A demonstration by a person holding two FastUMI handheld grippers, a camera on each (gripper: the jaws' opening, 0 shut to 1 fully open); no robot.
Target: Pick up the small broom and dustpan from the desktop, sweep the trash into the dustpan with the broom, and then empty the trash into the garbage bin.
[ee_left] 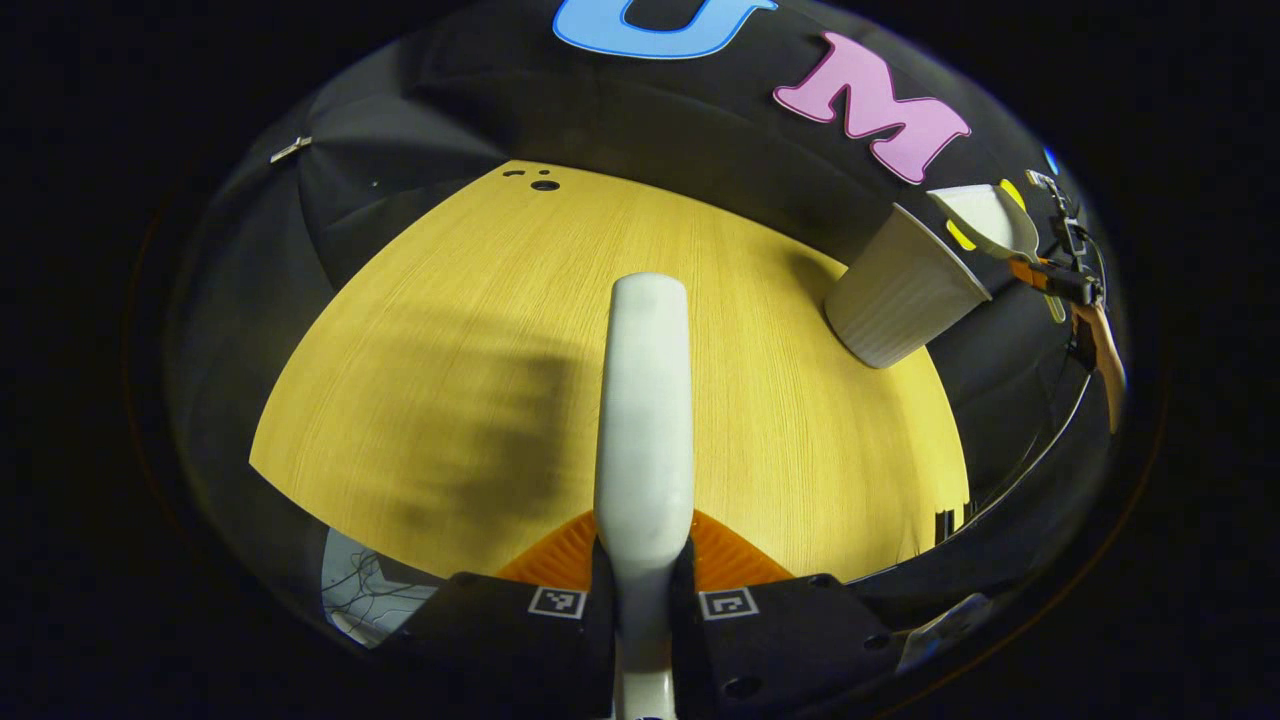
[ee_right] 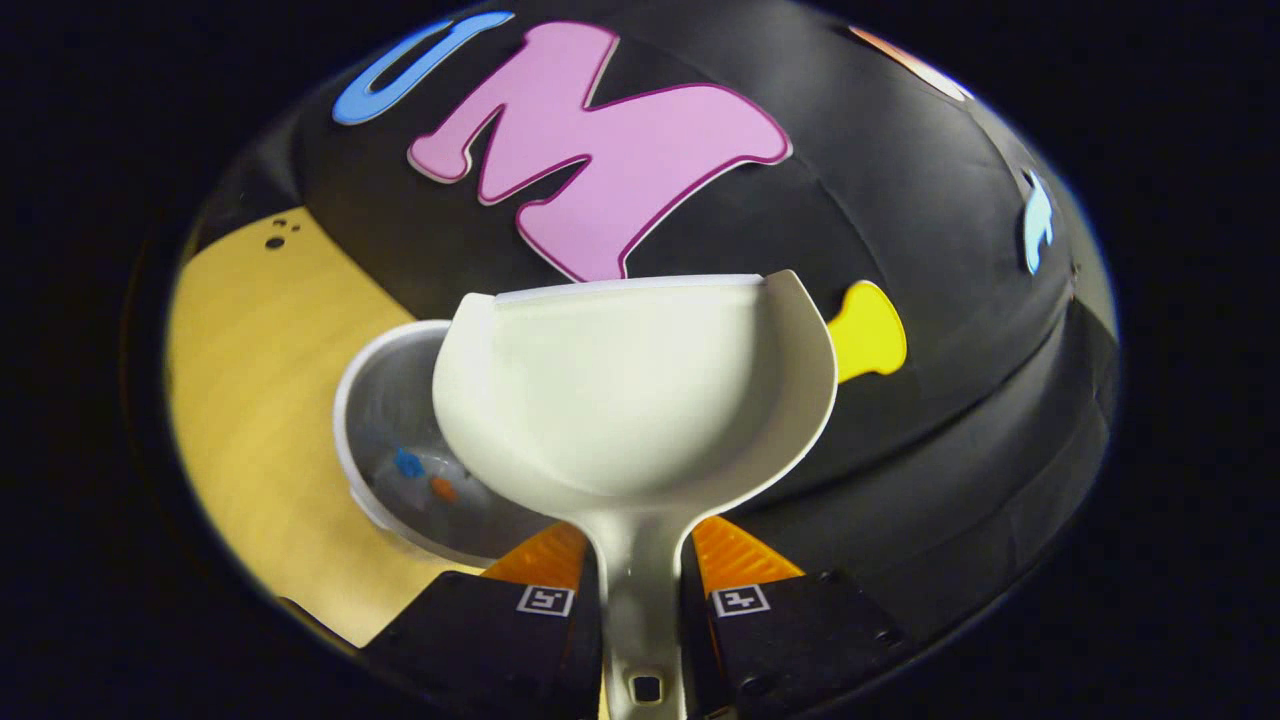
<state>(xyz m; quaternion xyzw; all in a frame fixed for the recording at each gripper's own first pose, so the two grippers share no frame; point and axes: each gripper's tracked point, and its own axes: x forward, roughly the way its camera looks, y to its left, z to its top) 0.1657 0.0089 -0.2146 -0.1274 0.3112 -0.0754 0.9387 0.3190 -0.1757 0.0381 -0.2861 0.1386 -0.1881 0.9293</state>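
Left gripper (ee_left: 643,575): the jaws are closed on the white plastic broom handle (ee_left: 645,400), one finger pressing on each side of it. The handle runs forward from the fingers over the yellow wood-grain desktop (ee_left: 450,330). The brush end cannot be told from this view. A soft, blurred shadow lies on the desktop to the left of the handle.

Right gripper (ee_right: 643,590): the jaws are closed on the narrow stem of the white plastic dustpan (ee_right: 630,400), one finger on each side. The pan is held out in front of the fingers with its hollow side facing the camera. Its inner surface shows no debris.

White ribbed plastic garbage bin (ee_right: 400,440): in the right gripper view it stands on the desktop, directly below and to the left of the dustpan, partly covered by it. Small pieces of trash (ee_right: 425,478), one blue and one orange among pale scraps, lie on the bin floor.

In the left gripper view the garbage bin (ee_left: 900,300) stands at the far right edge of the desktop, close to the black cloth wall. The dustpan (ee_left: 985,220) sits just above the bin rim, carried by the right gripper (ee_left: 1060,285)
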